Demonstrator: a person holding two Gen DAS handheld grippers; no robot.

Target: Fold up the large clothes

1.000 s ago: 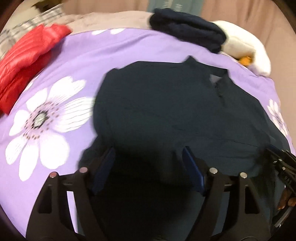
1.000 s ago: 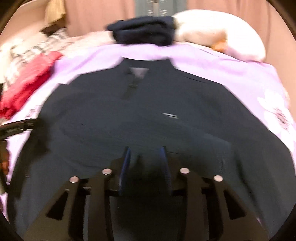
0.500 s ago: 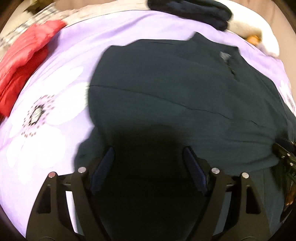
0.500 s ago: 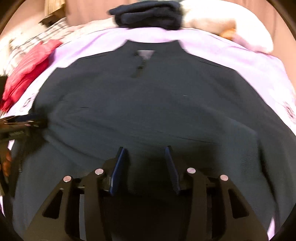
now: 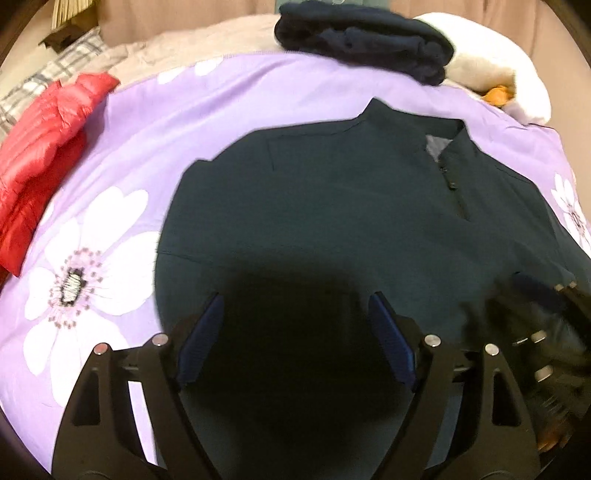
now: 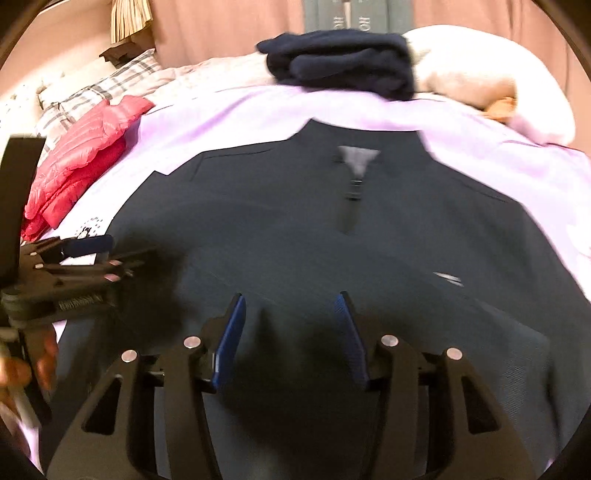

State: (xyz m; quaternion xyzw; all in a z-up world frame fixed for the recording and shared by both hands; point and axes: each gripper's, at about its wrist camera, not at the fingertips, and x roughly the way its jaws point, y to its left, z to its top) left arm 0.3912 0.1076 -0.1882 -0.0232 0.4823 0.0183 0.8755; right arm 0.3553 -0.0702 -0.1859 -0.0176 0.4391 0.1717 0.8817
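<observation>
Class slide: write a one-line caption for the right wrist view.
Open right tongs hover over a dark zip-neck pullover spread on a purple floral bedspread.

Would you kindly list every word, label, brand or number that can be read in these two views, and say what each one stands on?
None can be read for certain.
Grey panel behind the bed: pale characters, too blurred to read.
Dark pullover: a small pale chest mark, smeared; the grey inner neck patch shows no legible print.
</observation>
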